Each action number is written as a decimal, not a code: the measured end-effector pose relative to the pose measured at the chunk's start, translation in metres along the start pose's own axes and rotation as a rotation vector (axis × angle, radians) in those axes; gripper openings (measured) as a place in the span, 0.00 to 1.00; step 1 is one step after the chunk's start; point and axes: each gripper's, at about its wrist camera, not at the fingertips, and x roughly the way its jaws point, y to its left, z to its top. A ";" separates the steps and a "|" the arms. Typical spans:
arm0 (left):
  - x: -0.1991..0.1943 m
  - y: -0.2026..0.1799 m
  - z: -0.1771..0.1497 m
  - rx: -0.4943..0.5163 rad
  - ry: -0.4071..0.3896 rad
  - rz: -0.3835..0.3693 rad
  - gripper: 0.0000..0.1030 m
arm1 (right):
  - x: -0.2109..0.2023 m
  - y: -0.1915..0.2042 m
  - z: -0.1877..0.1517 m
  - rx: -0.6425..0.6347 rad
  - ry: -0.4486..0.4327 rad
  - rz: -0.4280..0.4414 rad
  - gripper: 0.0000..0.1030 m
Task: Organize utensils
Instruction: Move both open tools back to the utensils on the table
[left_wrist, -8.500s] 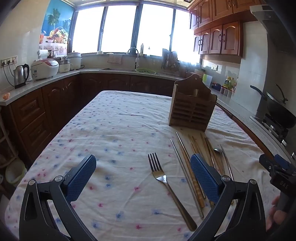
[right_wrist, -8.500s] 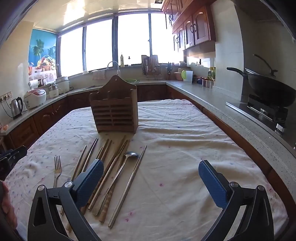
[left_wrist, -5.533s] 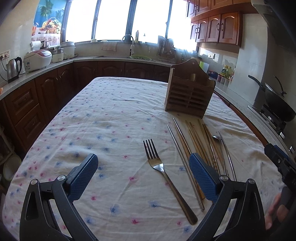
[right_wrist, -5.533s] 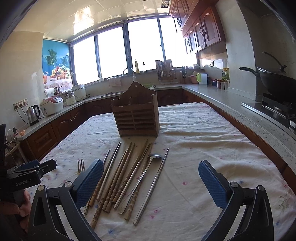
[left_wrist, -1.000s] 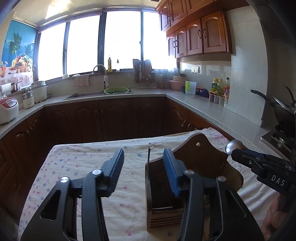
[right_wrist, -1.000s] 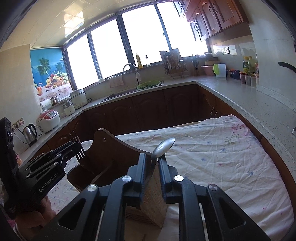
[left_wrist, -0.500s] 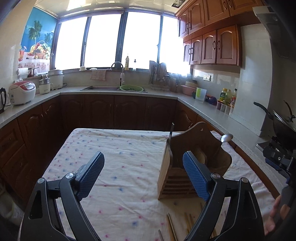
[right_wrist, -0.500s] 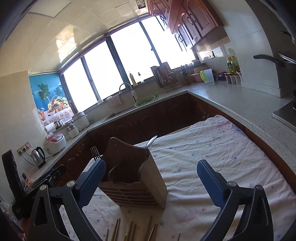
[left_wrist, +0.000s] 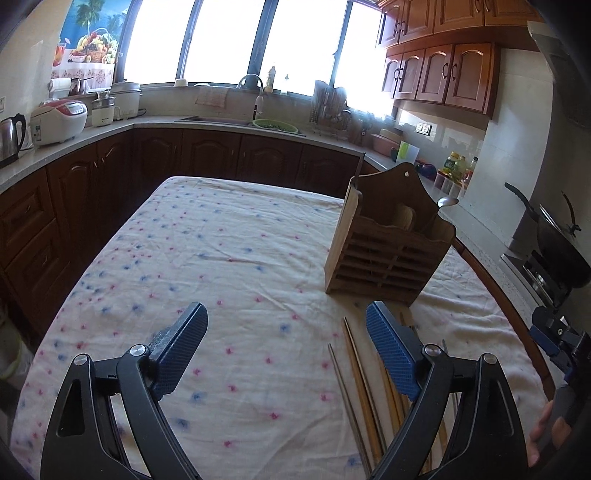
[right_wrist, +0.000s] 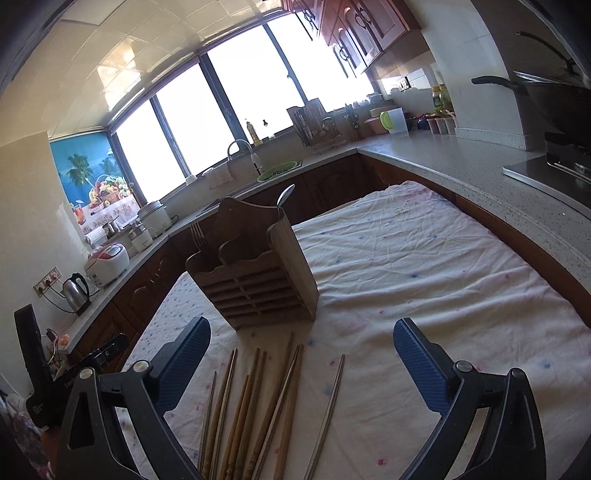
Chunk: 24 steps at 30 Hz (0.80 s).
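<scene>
A wooden utensil holder (left_wrist: 388, 243) stands upright on the cloth-covered table (left_wrist: 221, 258); it also shows in the right wrist view (right_wrist: 258, 273). A fork (right_wrist: 197, 232) stands in its left side and a spoon (right_wrist: 285, 195) in its right side; the spoon bowl (left_wrist: 447, 201) shows in the left wrist view. Several wooden and metal chopsticks (right_wrist: 258, 398) lie in front of the holder, also in the left wrist view (left_wrist: 360, 380). My left gripper (left_wrist: 286, 343) is open and empty above the cloth. My right gripper (right_wrist: 301, 354) is open and empty above the chopsticks.
Dark wooden cabinets and a counter (left_wrist: 221, 125) run around the table, with a rice cooker (left_wrist: 59, 120), kettle (right_wrist: 75, 291) and sink. A wok (left_wrist: 554, 236) sits on the stove at the right. The other hand-held gripper (left_wrist: 557, 339) shows at the right edge.
Both grippers let go of the fork and spoon in the holder, opened wide and drew back toward the near table edge. The chopsticks have come back into view.
</scene>
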 end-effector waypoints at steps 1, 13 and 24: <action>0.000 0.000 -0.004 0.001 0.009 0.004 0.87 | -0.001 0.000 -0.003 -0.003 0.008 -0.002 0.97; 0.008 -0.007 -0.027 0.027 0.119 0.033 0.87 | -0.007 0.001 -0.033 -0.031 0.062 -0.041 0.97; 0.033 -0.018 -0.029 0.050 0.202 0.004 0.78 | 0.010 0.003 -0.037 -0.058 0.118 -0.060 0.75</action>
